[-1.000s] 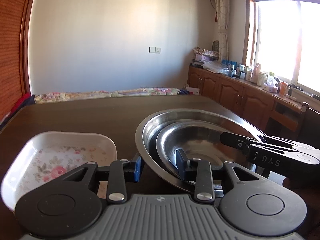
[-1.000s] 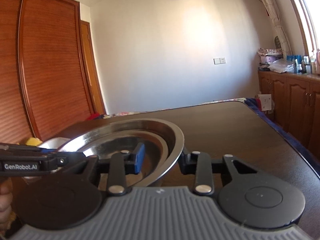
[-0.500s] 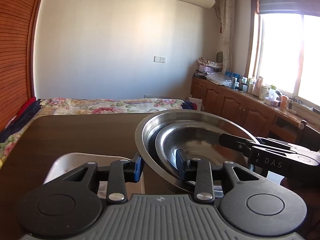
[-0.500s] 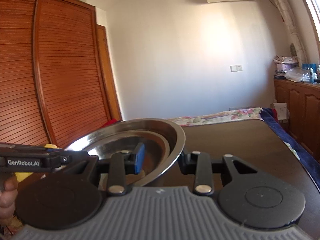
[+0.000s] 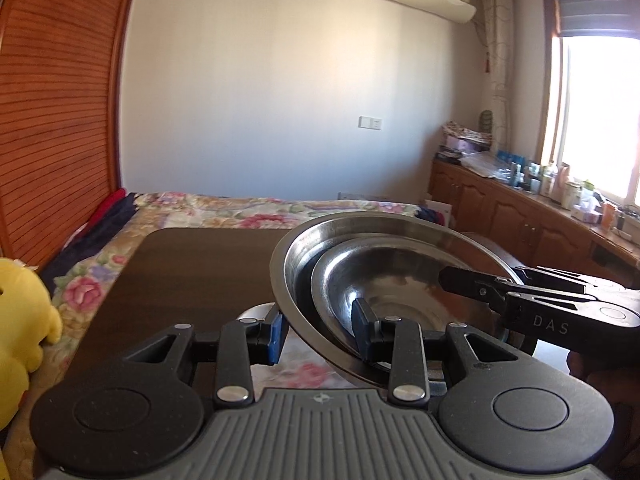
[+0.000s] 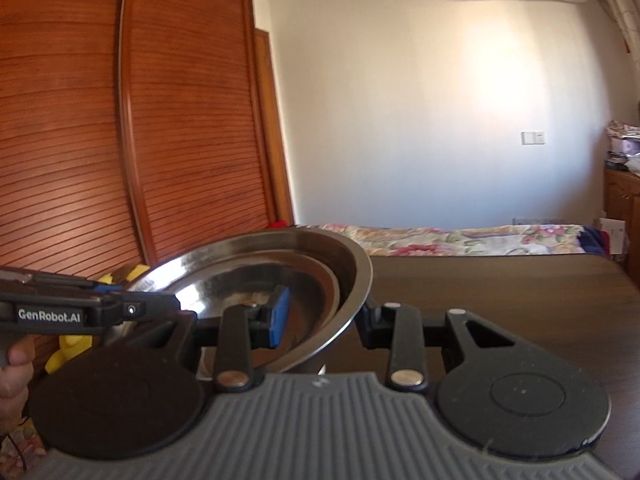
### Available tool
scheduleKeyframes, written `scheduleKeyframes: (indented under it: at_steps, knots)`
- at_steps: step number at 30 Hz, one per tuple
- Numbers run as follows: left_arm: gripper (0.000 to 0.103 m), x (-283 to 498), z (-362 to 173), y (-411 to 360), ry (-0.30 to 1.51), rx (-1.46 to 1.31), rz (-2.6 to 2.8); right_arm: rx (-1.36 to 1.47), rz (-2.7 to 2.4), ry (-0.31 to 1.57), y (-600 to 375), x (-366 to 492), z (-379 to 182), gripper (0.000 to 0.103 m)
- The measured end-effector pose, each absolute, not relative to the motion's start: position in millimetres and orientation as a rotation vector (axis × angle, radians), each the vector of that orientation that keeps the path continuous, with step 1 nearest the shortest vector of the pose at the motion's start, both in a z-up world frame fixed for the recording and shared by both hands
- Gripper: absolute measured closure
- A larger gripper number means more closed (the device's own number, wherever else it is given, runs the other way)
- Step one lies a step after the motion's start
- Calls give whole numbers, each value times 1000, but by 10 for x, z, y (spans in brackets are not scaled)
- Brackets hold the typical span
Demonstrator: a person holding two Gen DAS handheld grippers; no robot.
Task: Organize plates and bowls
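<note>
Aloft over a dark table [image 5: 192,276], two nested steel bowls [image 5: 384,276] hang tilted between a pair of hand-held grippers, the smaller bowl seated inside the larger. Left gripper [image 5: 320,332] pinches the near-left rim, one blue pad outside the wall and the other inside; right gripper [image 6: 320,316] clamps the opposite rim the same way, its inner pad pressed against the smaller bowl's edge. Both sets of jaws are closed on metal, not on each other. A floral tray [image 5: 288,372] lies on the table just below the stack, mostly hidden by the left gripper's body. A yellow plush toy [image 5: 20,332] sits off the table's left edge, a flowered bedspread [image 5: 224,212] lies beyond, and a wooden wardrobe [image 6: 120,140] fills the left wall.

The stack appears to be mid-carry, possibly toward the tray. Polished steel offers thin purchase to two rim pinches, so any uneven motion between the hands could twist the rim out of one grip. With the tilt already marked, the loose inner bowl could slide toward the low side and clatter out. Setting down blind also risks striking the tray's edge.
</note>
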State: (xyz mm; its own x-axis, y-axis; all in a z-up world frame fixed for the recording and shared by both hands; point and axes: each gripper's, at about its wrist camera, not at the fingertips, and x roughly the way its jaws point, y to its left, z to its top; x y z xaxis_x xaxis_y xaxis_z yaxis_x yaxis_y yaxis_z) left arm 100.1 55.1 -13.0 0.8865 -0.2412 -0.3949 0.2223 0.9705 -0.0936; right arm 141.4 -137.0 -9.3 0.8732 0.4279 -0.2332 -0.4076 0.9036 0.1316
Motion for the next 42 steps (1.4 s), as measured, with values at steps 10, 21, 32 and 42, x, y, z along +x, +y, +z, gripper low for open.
scheduleKeyframes:
  at_steps: [10,21,32,42]
  knots:
    - [66,1018,-287,805,450,-71,-181,41,486,320,-1120,1429,-190,66]
    - [66,1079,-399,867,482,-87,-192,36,483,371,-1064,1490,-256,66]
    - [67,1087,-418,865,482,-74,-194,47,480,380,-1036,1517,-270,66]
    - [65,1091,-441,897,467,-69,-188,37,484,383,-1028,1527,-273,65]
